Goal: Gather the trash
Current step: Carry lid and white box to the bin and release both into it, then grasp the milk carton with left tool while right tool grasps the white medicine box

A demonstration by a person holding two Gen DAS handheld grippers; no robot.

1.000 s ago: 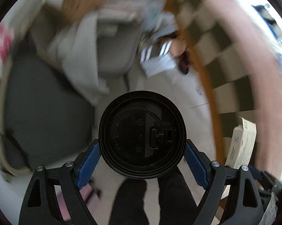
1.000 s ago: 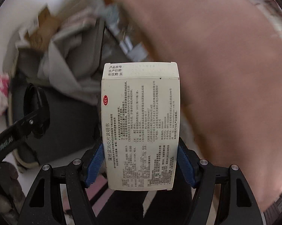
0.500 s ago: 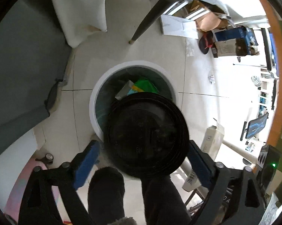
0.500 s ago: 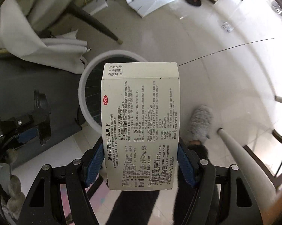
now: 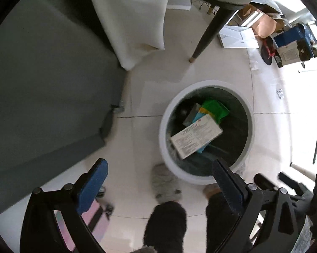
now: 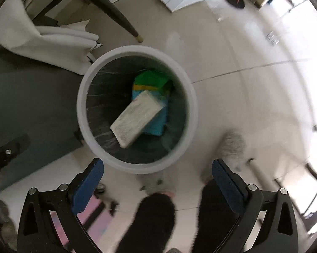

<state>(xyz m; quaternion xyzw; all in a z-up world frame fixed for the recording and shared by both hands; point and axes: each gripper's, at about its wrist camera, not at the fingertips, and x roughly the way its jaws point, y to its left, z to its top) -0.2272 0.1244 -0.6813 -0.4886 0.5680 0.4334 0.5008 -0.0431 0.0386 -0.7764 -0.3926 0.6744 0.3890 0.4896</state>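
A round white bin (image 5: 204,83) (image 6: 82,105) with a dark liner stands on the tiled floor below both grippers. Inside it a white printed box (image 5: 196,136) (image 6: 137,118) lies tilted on a green and blue packet (image 5: 215,107) (image 6: 150,80). My left gripper (image 5: 158,164) points down beside the bin's near-left rim, open and empty. My right gripper (image 6: 157,162) hangs over the bin's near rim, its jaws opening, with nothing between them. The black-lidded cup cannot be made out clearly in the bin.
A grey sofa (image 5: 42,84) fills the left side, with a white cloth (image 5: 133,21) draped by it. A dark chair leg (image 5: 209,31) stands beyond the bin. The person's dark trouser legs and grey slippers (image 5: 164,181) are just in front of it. Boxes and clutter (image 5: 263,23) lie far right.
Both grippers came down over the bin. The left let go of the black-lidded cup, the right of the white box, which now lies in the bin. Both stand wide.
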